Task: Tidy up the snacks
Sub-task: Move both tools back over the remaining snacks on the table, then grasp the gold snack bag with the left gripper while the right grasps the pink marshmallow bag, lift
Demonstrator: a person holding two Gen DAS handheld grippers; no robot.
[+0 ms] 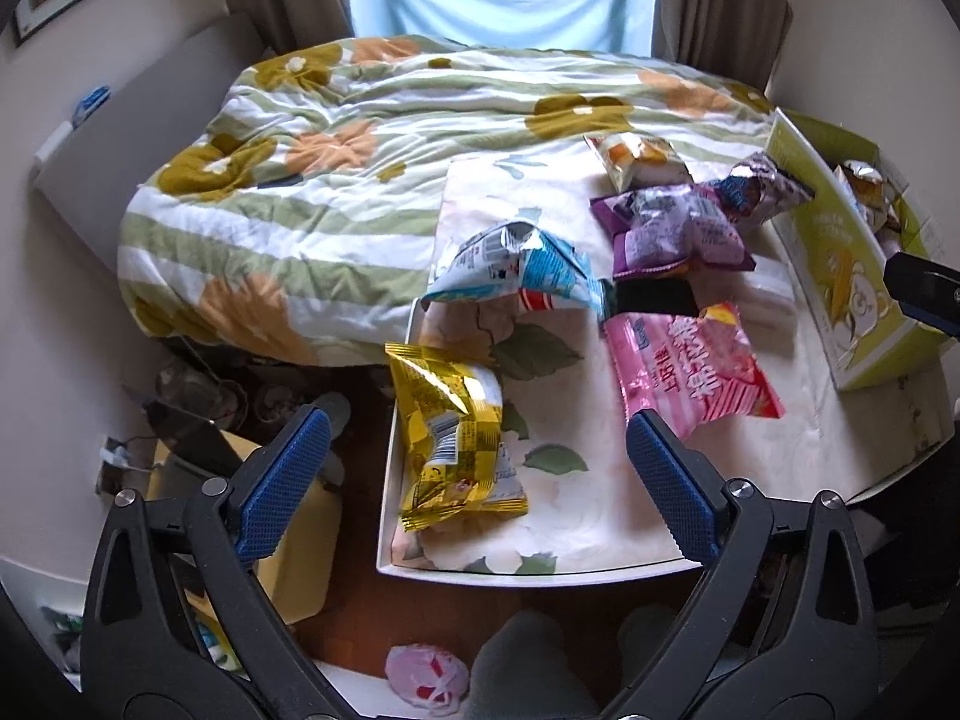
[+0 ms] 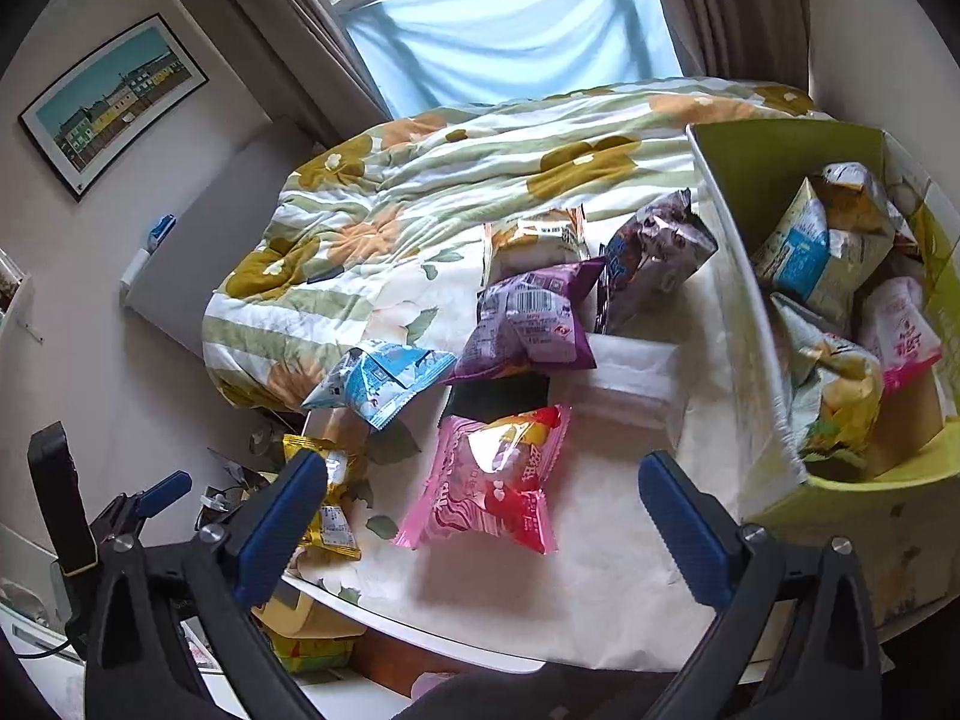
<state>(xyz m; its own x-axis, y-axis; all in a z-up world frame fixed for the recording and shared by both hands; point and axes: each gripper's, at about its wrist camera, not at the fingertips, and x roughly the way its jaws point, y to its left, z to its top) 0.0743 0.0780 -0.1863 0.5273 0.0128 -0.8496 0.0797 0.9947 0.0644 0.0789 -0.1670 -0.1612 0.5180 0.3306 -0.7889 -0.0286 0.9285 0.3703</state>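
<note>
Snack packets lie loose on a white table with a floral cover (image 1: 600, 516). A yellow packet (image 1: 456, 432) lies at the front left edge, a pink one (image 1: 690, 366) in the middle, a blue one (image 1: 522, 270), a purple one (image 1: 672, 228) and others behind. My left gripper (image 1: 480, 480) is open and empty, its jaws either side of the yellow packet and above it. My right gripper (image 2: 480, 516) is open and empty, hovering just short of the pink packet (image 2: 492, 480). A green cardboard box (image 2: 840, 498) at the right holds several packets.
A bed with a flowered quilt (image 1: 336, 192) lies behind the table. The floor left of the table holds clutter and a yellow box (image 1: 300, 540). The right gripper's tip (image 1: 924, 294) shows by the green box (image 1: 852, 276). A black phone (image 2: 498, 396) lies under the packets.
</note>
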